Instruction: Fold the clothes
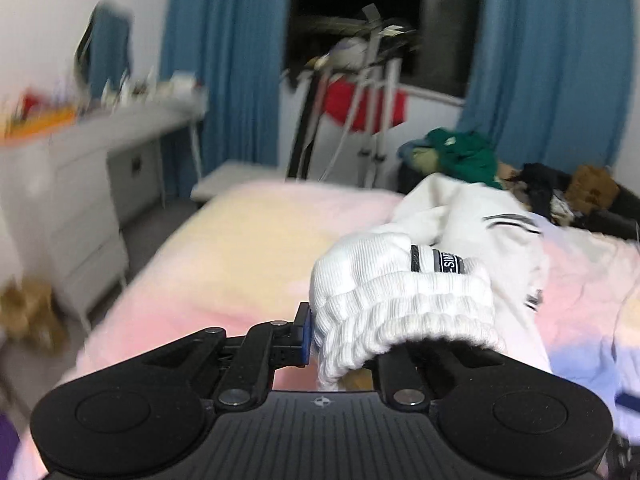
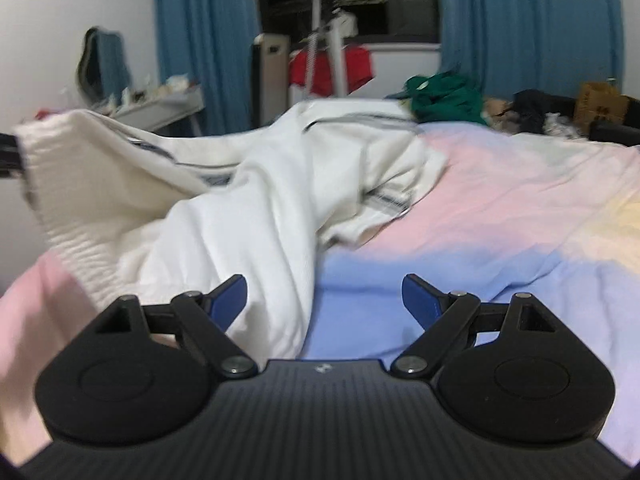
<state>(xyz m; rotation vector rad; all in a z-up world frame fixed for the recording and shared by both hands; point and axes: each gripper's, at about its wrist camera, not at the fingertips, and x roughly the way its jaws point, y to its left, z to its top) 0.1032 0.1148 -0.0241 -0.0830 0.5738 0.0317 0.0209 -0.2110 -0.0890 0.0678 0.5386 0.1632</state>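
Note:
A white garment with dark stripes lies crumpled across the pastel bedsheet. My left gripper is shut on its thick ribbed white band and holds that end up off the bed. One blue-padded finger shows at the band's left edge; the other is hidden under the cloth. In the right wrist view the lifted band stretches to the far left. My right gripper hangs open low over the sheet. The garment's near edge lies below its left finger, untouched.
A heap of green clothing and dark clothes with a cardboard box sit at the bed's far side. A drying rack with a red garment stands before the dark window. White drawers and a cluttered desk line the left wall.

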